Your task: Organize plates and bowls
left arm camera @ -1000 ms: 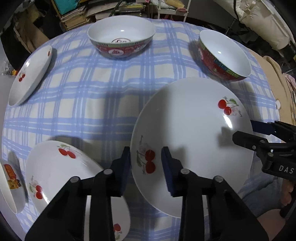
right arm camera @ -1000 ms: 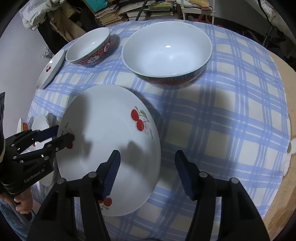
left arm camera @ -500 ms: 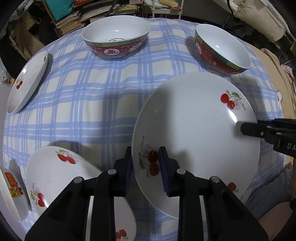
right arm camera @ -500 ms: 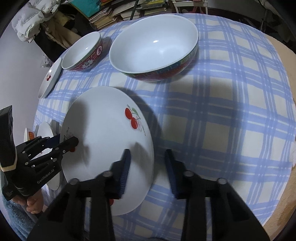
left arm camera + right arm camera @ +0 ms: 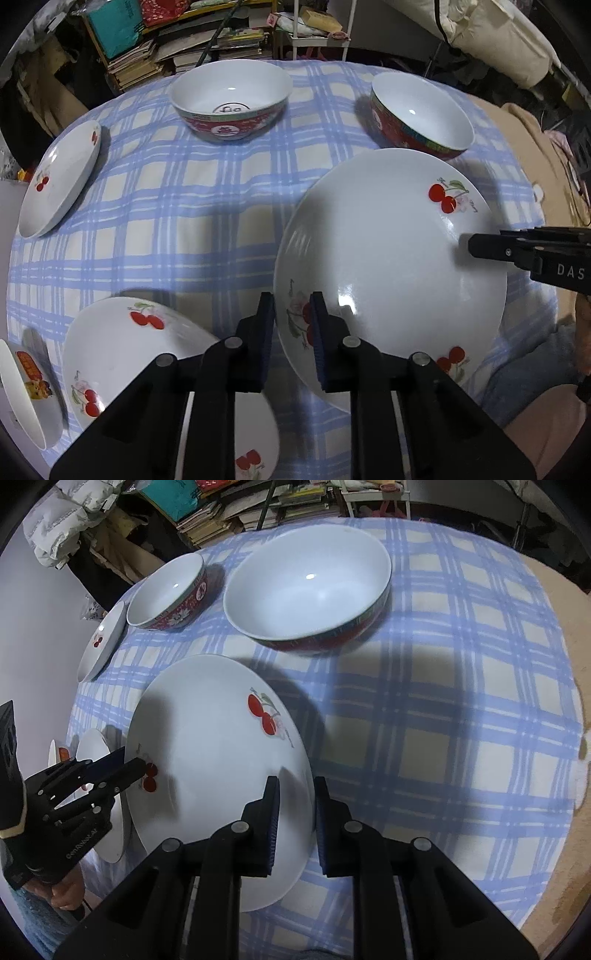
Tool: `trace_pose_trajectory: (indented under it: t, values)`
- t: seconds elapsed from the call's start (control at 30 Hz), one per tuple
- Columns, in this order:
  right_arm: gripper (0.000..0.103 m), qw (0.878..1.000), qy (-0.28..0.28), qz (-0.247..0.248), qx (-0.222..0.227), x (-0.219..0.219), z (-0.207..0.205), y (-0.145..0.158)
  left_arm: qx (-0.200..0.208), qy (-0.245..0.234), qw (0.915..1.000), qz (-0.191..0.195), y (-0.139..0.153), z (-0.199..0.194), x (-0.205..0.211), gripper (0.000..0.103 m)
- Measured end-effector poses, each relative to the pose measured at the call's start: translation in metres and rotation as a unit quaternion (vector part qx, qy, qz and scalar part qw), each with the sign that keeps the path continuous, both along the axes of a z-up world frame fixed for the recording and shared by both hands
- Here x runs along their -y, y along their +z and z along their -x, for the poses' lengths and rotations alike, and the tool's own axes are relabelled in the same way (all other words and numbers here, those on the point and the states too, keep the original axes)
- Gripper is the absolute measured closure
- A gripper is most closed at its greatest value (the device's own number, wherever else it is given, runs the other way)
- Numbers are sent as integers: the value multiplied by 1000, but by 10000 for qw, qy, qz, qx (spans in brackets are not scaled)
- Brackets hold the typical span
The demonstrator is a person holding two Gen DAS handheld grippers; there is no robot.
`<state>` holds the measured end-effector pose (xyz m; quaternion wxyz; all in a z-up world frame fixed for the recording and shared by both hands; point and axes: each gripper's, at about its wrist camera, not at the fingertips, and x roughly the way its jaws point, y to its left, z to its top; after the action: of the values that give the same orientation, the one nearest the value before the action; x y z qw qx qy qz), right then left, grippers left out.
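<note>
A large white plate with cherries (image 5: 388,258) (image 5: 207,760) hangs tilted just above the blue checked tablecloth (image 5: 184,221), casting a shadow on it. My left gripper (image 5: 291,314) has the plate's near-left rim between its pads, and its jaws are closing on that rim. The same gripper shows in the right wrist view as the left gripper (image 5: 125,768) at the plate's far edge. My right gripper (image 5: 295,797) is shut on the opposite rim, and its fingertip (image 5: 476,245) reaches over the plate from the right.
A second cherry plate (image 5: 122,350) lies near left and a smaller one (image 5: 59,181) far left. A small pictured dish (image 5: 22,384) is at the edge. Two red-sided bowls (image 5: 231,103) (image 5: 421,114) stand at the back. Books and clutter lie beyond the table.
The right jaws closed from wide apart onto the plate's rim. The left jaws narrowed on the other rim. The plate has come up slightly off the cloth.
</note>
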<state>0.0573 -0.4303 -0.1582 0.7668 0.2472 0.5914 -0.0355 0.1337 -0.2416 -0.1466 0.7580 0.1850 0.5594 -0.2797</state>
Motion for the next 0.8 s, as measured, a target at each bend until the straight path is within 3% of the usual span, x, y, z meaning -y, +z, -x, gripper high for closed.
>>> trace_pose_trajectory:
  t: [0.67,0.7,0.73,0.77,0.8]
  values:
    - [93,9990,240,-285,264,-46,-14,33,153,627,9978,152,45,-10,-70,89]
    - [93,9988,241,-302,294,-48,-14,36,-38,504,9976,469,49,-8,-73,95]
    - [96,9987,259,-299,326,-51,-14,40,-310,375,9947,903,56,-4,-75,93]
    - [95,9977,292,-429,428,-54,-15,44,-343,277,9918,1198,66,1,-74,92]
    - [93,9952,370,-721,558,-59,-18,49,-28,206,9931,1150,75,7,-70,92]
